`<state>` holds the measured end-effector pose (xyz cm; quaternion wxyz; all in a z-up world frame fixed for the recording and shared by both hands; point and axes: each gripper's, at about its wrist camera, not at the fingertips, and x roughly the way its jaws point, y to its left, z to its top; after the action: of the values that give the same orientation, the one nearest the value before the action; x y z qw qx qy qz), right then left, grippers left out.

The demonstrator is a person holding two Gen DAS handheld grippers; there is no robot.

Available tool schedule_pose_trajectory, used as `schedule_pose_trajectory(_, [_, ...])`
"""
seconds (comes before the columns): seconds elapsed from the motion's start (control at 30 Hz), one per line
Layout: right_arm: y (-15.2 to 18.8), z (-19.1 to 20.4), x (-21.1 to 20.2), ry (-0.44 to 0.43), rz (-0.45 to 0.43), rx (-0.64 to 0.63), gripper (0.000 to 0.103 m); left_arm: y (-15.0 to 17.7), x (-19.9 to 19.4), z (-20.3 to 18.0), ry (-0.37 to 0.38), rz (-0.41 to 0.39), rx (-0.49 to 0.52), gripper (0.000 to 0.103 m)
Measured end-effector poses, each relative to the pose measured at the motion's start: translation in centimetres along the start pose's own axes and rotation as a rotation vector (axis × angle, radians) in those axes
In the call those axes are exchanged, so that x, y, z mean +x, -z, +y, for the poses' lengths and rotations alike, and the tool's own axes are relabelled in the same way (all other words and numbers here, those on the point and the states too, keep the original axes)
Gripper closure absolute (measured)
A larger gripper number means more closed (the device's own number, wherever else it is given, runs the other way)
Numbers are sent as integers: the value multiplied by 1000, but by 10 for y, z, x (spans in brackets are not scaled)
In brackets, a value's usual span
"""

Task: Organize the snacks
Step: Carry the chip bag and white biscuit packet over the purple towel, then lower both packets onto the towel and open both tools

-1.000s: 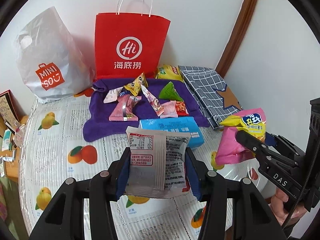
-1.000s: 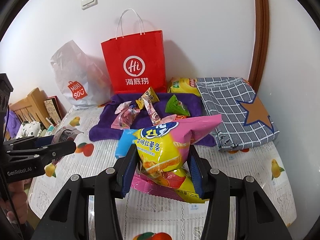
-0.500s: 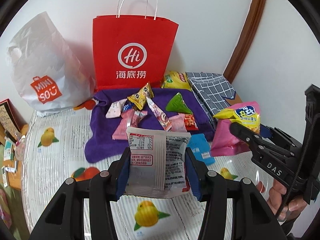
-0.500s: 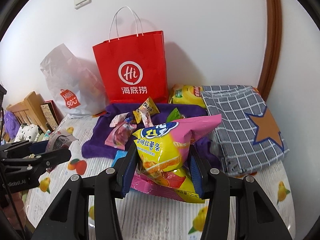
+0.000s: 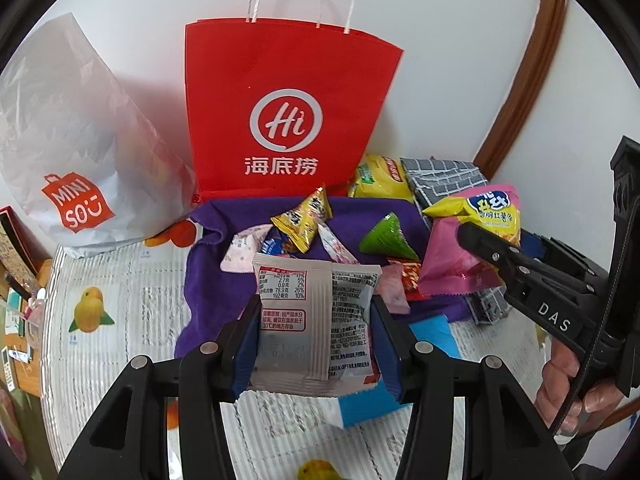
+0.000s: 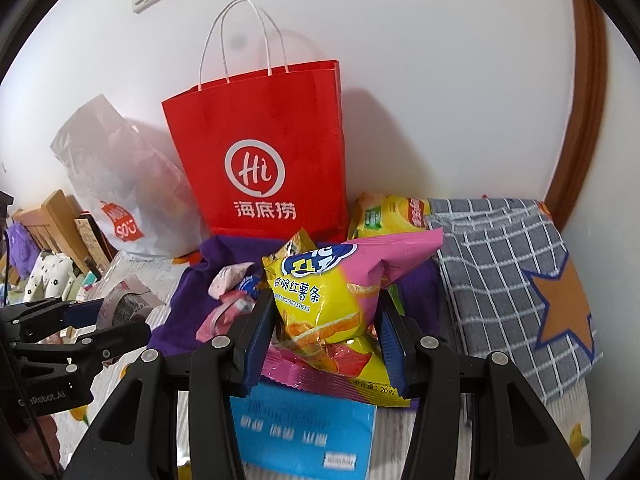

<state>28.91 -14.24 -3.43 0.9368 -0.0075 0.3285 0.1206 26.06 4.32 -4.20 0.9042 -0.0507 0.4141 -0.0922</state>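
Left wrist view: the left gripper has its jaws clenched on a grey sachet, light, crinkly, pinched by its side edges. The right gripper grasps a puffy, crushable sweet potato stick bag low down. Both have drifted closer to the red paper bag at twelve o'clock.

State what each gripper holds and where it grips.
Left gripper: silver packet, pinched across its side edges. Right gripper: sweet potato sticks bag, squeezed across its middle.

Red bag upright behind snacks
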Motion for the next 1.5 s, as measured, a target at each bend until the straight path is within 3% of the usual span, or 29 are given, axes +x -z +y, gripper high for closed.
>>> schedule_pose_trajectory(0.13, [-8, -3, 18, -11, -2, -2, 54, -15, 14, 7, -21, -4, -7, 54])
schedule_pose_trajectory(0.3, [-8, -10, 35, 21, 39, -25, 54, -30, 40, 8, 39, 15, -22, 54])
schedule_pose_trajectory(0.47, [-18, -19, 44, 32, 29, -11, 54, -42, 53, 7, 9, -3, 5, 54])
schedule_pose_trajectory(0.8, [-10, -26, 86, 33, 129, -21, 54, -41, 85, 29, -14, 39, -34, 54])
schedule_pose_trajectory(1.5, [-2, -31, 107, 19, 189, -44, 54, -36, 109, 38, 3, 96, -76, 54])
